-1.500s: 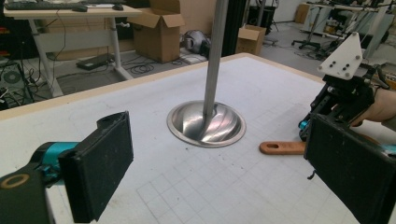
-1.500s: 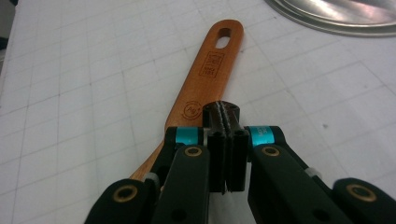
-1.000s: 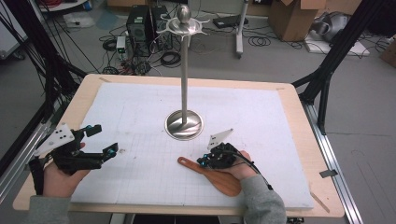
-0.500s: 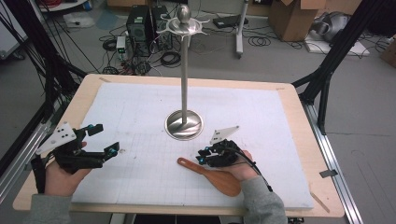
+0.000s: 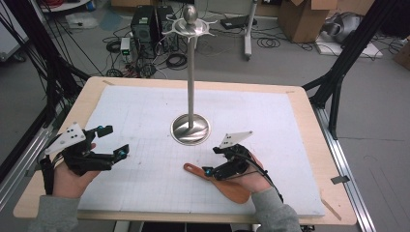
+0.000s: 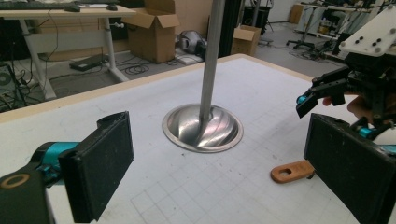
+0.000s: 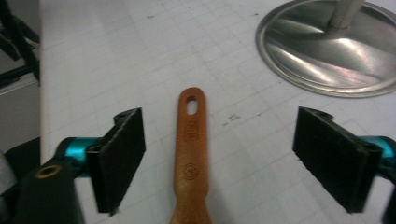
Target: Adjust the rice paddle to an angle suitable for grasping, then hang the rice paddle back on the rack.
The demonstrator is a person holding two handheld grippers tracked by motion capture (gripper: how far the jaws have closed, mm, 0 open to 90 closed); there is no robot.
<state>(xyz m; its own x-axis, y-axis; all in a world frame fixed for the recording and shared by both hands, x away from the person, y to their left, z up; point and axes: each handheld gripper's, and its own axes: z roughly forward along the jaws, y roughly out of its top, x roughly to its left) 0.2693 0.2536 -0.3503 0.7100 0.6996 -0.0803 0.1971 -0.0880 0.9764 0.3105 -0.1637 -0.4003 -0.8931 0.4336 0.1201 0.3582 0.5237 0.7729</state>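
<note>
Your right gripper [image 7: 217, 158] is hovering spread wide, straddling the wooden spatula [image 7: 191, 154] handle without touching. Lower left in the high view, your left gripper [image 5: 110, 142] is sitting equally spread; its own view is showing the stand base [image 6: 202, 127].

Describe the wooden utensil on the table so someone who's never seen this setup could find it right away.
Start at the tall silver metal stand in the middle of the white gridded mat. Just in front of its round base, toward the person, lies a flat orange-brown wooden spatula. Its handle has a slotted hanging hole, and it lies between the right gripper's open jaws.
</note>
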